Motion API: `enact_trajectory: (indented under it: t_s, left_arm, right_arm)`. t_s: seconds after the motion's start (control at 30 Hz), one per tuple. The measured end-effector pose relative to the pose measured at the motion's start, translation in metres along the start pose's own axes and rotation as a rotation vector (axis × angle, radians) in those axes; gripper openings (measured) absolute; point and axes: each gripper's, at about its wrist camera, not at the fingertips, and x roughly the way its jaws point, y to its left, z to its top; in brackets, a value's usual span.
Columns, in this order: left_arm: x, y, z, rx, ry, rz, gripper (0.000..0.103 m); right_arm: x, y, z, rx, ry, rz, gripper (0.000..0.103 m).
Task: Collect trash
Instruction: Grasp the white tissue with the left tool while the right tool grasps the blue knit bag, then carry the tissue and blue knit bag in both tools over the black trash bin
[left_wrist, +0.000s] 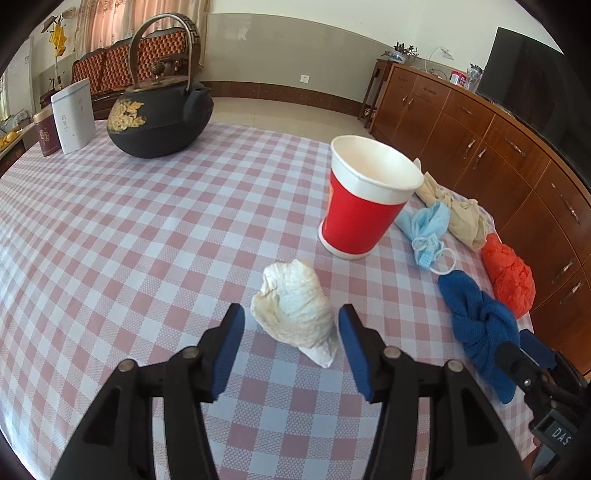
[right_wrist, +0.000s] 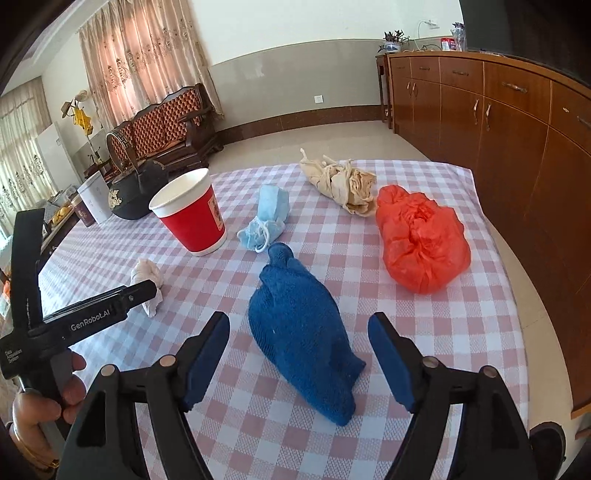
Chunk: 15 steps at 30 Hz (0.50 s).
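Note:
A crumpled white tissue (left_wrist: 295, 314) lies on the checked tablecloth (left_wrist: 147, 240) between the fingers of my left gripper (left_wrist: 291, 317). The jaws stand open, with a narrow gap at each pad. In the right wrist view a wadded blue cloth (right_wrist: 299, 332) lies between the fingers of my right gripper (right_wrist: 299, 326), which is open wide and clear of it on both sides. An upright red paper cup (left_wrist: 364, 199) stands beyond the tissue. A light blue face mask (right_wrist: 267, 218), a beige wad (right_wrist: 343, 184) and an orange plastic bag (right_wrist: 421, 240) lie farther out.
A black iron teapot (left_wrist: 159, 114) and two tins (left_wrist: 74, 118) stand at the table's far left. The table edge (right_wrist: 495, 229) runs close to the orange bag, with wooden cabinets (right_wrist: 498, 129) past it. A hand (right_wrist: 37, 417) holds the left tool at the right view's left edge.

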Motion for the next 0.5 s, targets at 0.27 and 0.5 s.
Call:
enact_trajectory:
  t_s: [0.27,0.5]
  left_arm:
    - [0.009,-0.002,-0.001,0.019,0.025,0.000,0.036]
    - [-0.003,-0.009,-0.008,0.048,0.010,-0.019,0.031]
  right_arm:
    - [0.028,0.006,0.000,0.023,0.081,0.019,0.049]
    - [0.013,0.007,-0.005,0.050,0.060,0.054,0.037]
